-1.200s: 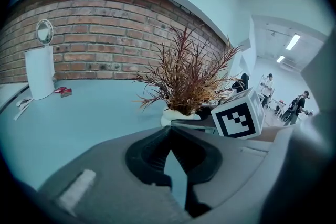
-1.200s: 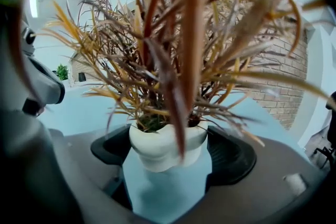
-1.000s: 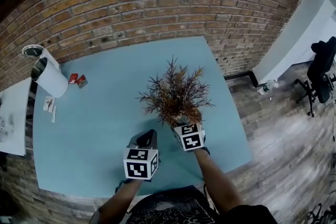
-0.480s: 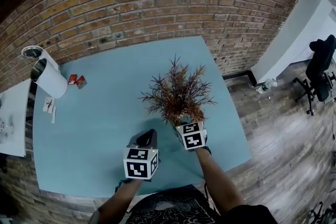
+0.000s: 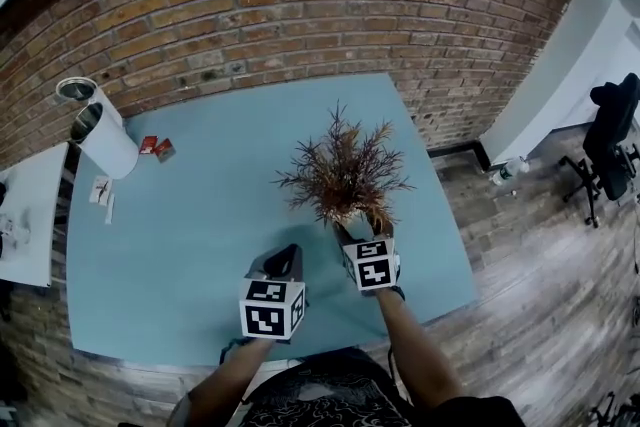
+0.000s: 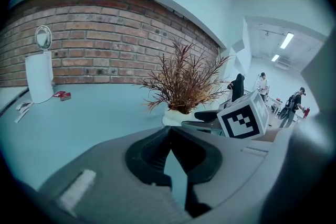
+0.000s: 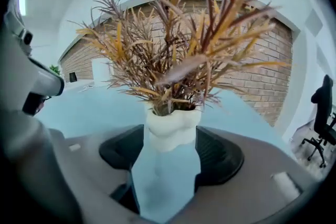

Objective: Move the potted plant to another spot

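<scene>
— count for me?
— one potted plant (image 5: 345,177) on the blue table (image 5: 190,245), two grippers.
— grips?
— my right gripper (image 5: 352,229) has just been closing, pads now pressing that plant. my left gripper (image 6: 169,131) is closed, empty.

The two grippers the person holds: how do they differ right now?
The left gripper is empty, jaws together; the right gripper has just been closing its jaws onto the white pot of the potted plant. The left hangs back from the plant; the right reaches its base. Both carry marker cubes.
</scene>
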